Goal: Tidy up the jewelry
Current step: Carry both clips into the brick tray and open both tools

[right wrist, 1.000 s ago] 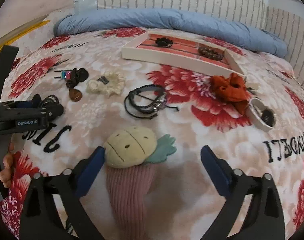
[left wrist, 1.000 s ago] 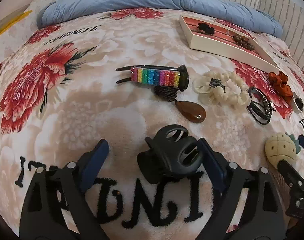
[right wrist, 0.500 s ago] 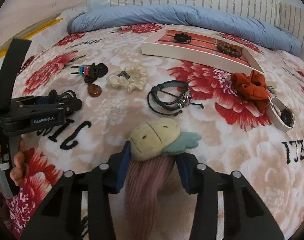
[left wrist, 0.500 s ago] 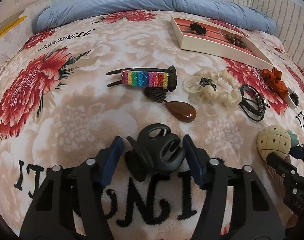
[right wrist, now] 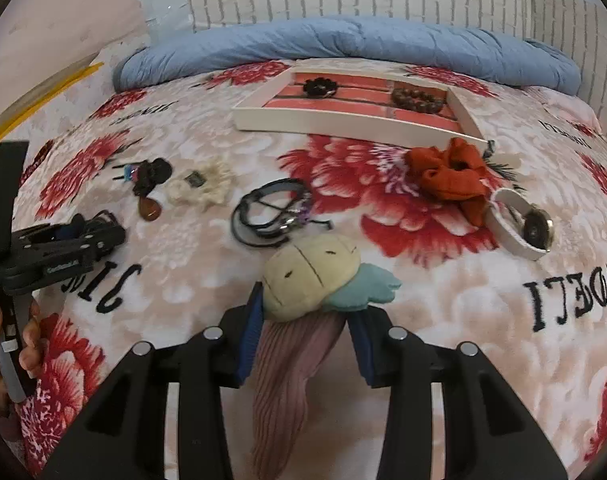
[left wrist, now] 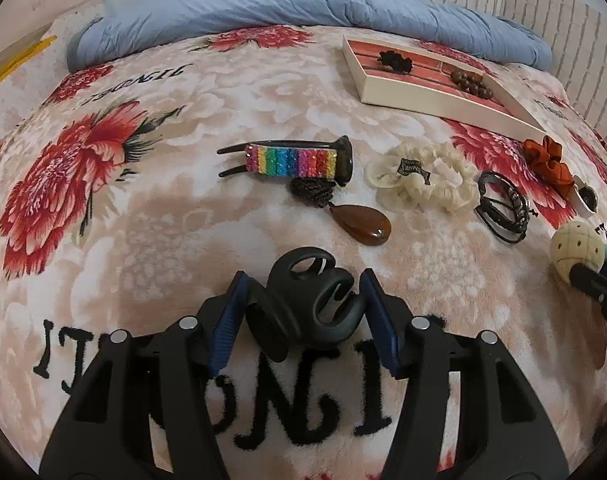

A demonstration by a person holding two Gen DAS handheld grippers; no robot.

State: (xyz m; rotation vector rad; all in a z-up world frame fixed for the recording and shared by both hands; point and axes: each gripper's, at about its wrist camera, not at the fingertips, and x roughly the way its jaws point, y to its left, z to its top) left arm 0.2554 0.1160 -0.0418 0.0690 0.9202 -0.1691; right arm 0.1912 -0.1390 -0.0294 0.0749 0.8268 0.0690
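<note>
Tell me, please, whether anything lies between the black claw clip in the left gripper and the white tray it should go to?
On the blanket, yes: the rainbow clip, brown pendant and cream scrunchie lie between the black claw clip and the white tray. All lie flat, so carrying the clip above them looks unobstructed.

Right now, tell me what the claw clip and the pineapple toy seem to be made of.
Claw clip: apparently matte black plastic; smooth, moulded curves, dull sheen.
Pineapple toy: soft fabric; cream plush head with stitched lines, felt-like teal leaves, ribbed pink corduroy-like body.
</note>
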